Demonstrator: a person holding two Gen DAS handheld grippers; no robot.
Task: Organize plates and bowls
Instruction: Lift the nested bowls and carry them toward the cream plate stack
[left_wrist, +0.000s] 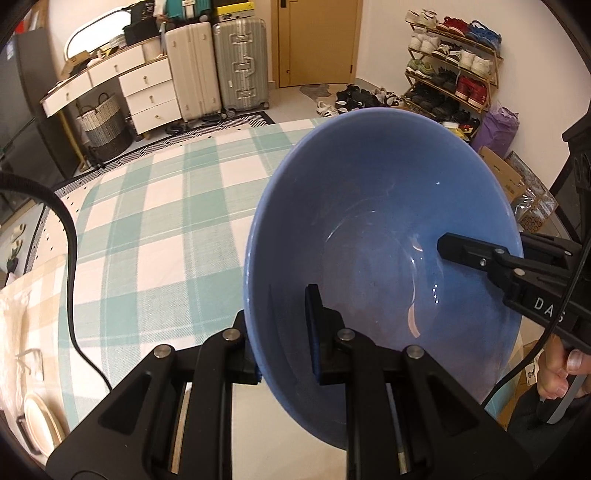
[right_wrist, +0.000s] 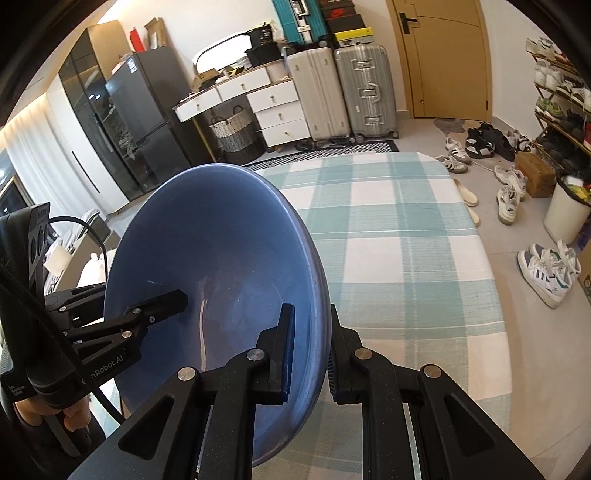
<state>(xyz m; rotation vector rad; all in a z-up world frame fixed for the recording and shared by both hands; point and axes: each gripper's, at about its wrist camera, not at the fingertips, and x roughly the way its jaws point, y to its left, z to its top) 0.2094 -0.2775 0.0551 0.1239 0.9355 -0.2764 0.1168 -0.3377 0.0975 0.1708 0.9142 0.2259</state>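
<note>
Left gripper (left_wrist: 284, 332) clamped on near rim of blue bowl (left_wrist: 369, 221): one pad inside the wall, one outside. Right gripper (right_wrist: 310, 354) clamped likewise on opposite side of rim, pads either side of the wall. Bowl held tilted between both grippers, clear of the tabletop (right_wrist: 406, 258), over its near part; interior looks bare. Tabletop covered by teal-and-white checked cloth. Cream plate (left_wrist: 40, 421) at near left corner of tabletop, partly cut off by frame edge.
</note>
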